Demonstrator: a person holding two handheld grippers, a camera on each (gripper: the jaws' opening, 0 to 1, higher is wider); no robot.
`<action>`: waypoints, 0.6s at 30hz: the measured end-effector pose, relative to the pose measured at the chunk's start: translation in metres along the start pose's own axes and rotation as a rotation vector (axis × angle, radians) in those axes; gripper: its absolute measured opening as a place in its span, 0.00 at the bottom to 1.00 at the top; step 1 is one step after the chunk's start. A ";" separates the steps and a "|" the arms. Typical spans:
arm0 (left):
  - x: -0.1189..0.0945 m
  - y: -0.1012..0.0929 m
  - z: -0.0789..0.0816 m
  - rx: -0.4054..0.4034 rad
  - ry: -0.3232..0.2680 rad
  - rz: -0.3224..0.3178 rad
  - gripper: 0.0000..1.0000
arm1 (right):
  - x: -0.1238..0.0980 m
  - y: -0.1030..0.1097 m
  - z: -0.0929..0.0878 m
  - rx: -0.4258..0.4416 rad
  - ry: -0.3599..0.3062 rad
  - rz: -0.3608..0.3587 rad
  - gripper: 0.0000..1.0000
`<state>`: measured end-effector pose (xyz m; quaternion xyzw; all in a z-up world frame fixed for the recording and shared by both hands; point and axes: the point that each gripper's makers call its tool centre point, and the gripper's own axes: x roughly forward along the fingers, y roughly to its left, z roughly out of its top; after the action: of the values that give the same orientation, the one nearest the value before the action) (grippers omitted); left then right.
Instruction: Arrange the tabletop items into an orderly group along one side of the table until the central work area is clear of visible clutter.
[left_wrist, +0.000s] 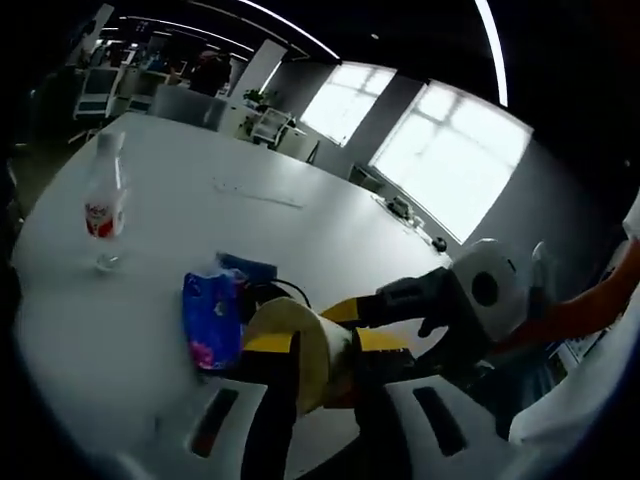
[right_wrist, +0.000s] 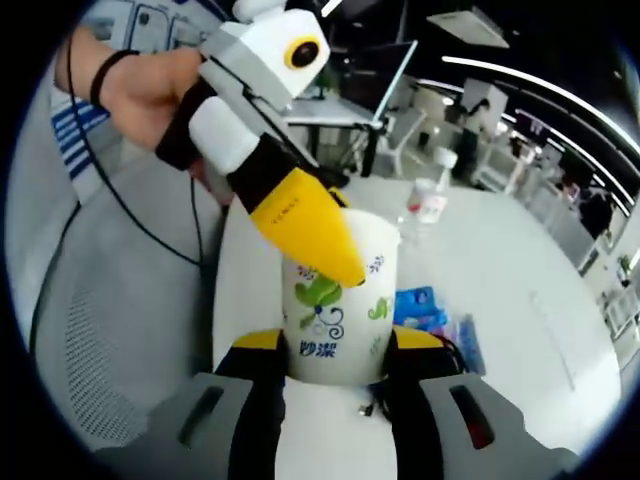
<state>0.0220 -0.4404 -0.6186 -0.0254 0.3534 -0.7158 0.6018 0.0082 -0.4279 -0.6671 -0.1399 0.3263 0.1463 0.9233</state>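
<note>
Now your right gripper (right_wrist: 335, 350) clamps the floral paper cup (right_wrist: 340, 300); your left gripper (left_wrist: 325, 365) pinches its rim; a blue packet (left_wrist: 212, 320) lies beside.

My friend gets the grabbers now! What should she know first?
Right gripper: jaws closed on the paper cup.
Left gripper: yellow jaws at the cup's rim, one outside; also clamps it in the left gripper view.
On the table: water bottle standing far off, blue packet beside the cup.
Done: cup picked up.
Left: set cup, packet and bottle together along one side.
</note>
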 end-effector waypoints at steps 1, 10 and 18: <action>0.000 0.000 0.000 -0.002 -0.003 -0.003 0.10 | 0.000 0.000 0.000 0.002 -0.001 -0.001 0.38; 0.000 -0.010 0.007 -0.016 -0.031 -0.046 0.01 | 0.000 -0.001 0.005 0.024 -0.017 -0.022 0.38; 0.001 -0.015 0.008 0.018 -0.021 -0.043 0.00 | 0.002 -0.001 0.006 0.037 -0.023 -0.031 0.38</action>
<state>0.0132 -0.4442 -0.6052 -0.0351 0.3398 -0.7313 0.5904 0.0136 -0.4263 -0.6638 -0.1264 0.3160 0.1274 0.9316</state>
